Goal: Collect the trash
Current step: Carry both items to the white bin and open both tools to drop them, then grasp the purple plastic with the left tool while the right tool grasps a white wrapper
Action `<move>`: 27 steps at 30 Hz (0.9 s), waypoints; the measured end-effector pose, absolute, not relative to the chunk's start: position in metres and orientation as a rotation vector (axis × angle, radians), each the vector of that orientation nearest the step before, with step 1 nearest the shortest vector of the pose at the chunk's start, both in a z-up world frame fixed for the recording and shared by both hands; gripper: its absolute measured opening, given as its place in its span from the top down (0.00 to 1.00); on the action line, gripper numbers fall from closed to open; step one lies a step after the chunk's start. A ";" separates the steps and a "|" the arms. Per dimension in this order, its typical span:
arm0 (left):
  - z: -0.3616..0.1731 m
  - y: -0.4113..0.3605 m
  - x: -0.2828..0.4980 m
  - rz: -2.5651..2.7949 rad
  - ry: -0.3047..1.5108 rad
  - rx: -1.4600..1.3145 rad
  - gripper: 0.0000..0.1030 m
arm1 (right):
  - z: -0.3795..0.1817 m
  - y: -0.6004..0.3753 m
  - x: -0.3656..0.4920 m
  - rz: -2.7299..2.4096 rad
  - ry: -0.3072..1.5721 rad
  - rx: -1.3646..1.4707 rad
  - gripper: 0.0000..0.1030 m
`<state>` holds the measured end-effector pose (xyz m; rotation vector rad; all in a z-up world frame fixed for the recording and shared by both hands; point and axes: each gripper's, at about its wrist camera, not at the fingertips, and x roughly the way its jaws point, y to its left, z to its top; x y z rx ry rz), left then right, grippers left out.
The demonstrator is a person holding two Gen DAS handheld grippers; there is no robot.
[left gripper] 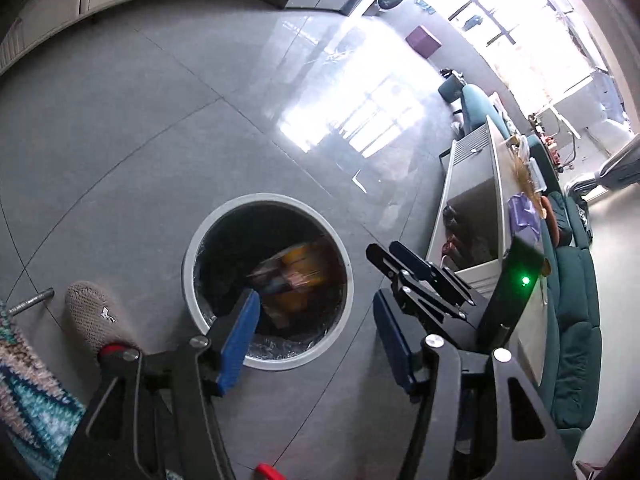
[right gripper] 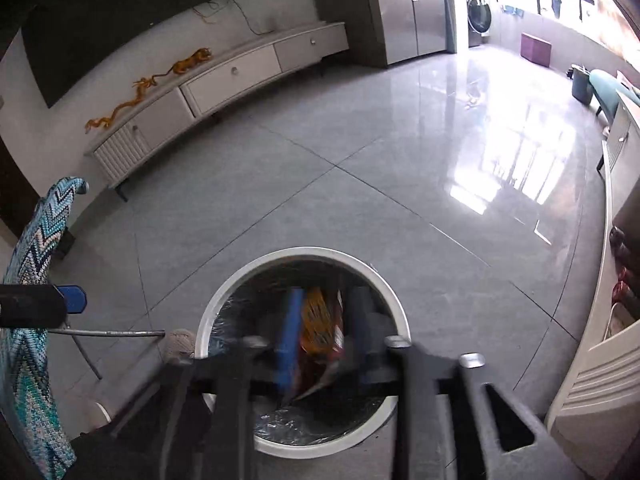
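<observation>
Left tool (left gripper: 316, 344): blue-padded jaws apart, nothing between them, poised above the near rim of the trash bin (left gripper: 192, 248).

Right tool (right gripper: 326, 332): blurred; jaws apart, directly over the bin mouth. An orange snack wrapper (right gripper: 320, 324) shows between the pads; whether they touch it cannot be told. From the left view the wrapper (left gripper: 296, 272) appears blurred inside the bin, with the right tool's black frame (left gripper: 420, 276) just beside the bin's rim.

Trash bin (right gripper: 224, 292): round, white-rimmed, dark liner, standing on the grey tiled floor (right gripper: 360, 152).

Knitted slipper (left gripper: 92, 316): just beside the bin, left.

Zigzag knit fabric (right gripper: 36, 240): left edge, draped.

Low white table (left gripper: 472, 184): right of the bin, clutter on top.

TV cabinet (right gripper: 232, 72): white, drawers, along the far wall.

Purple box (right gripper: 536, 48): far, near the bright windows.
</observation>
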<state>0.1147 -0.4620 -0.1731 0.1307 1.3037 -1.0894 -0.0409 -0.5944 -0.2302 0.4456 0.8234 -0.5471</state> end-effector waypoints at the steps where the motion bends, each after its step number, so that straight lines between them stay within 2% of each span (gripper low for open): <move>1: -0.168 -0.457 0.114 -1.088 1.280 0.136 0.44 | -0.228 -0.594 -0.043 -0.551 0.821 0.439 0.58; 2: -0.159 -0.452 0.111 -1.083 1.249 0.147 0.44 | -0.226 -0.593 -0.043 -0.558 0.820 0.430 0.55; 4: -0.145 -0.442 0.106 -1.073 1.195 0.156 0.44 | -0.220 -0.591 -0.047 -0.569 0.808 0.421 0.38; 8: -0.103 -0.407 0.094 -1.046 1.050 0.124 0.44 | -0.191 -0.574 -0.052 -0.564 0.752 0.391 0.27; 13: -0.054 -0.347 0.075 -1.007 0.880 0.069 0.44 | -0.124 -0.529 -0.056 -0.482 0.587 0.318 0.00; 20: -0.012 -0.233 0.049 -0.874 0.726 0.082 0.44 | -0.035 -0.434 -0.052 -0.263 0.375 0.210 0.00; 23: -0.005 -0.176 0.049 -0.791 0.703 0.041 0.38 | -0.013 -0.398 -0.040 -0.157 0.362 0.200 0.00; 27: -0.001 -0.103 0.054 -0.648 0.681 0.004 0.38 | 0.001 -0.353 -0.025 -0.060 0.385 0.182 0.00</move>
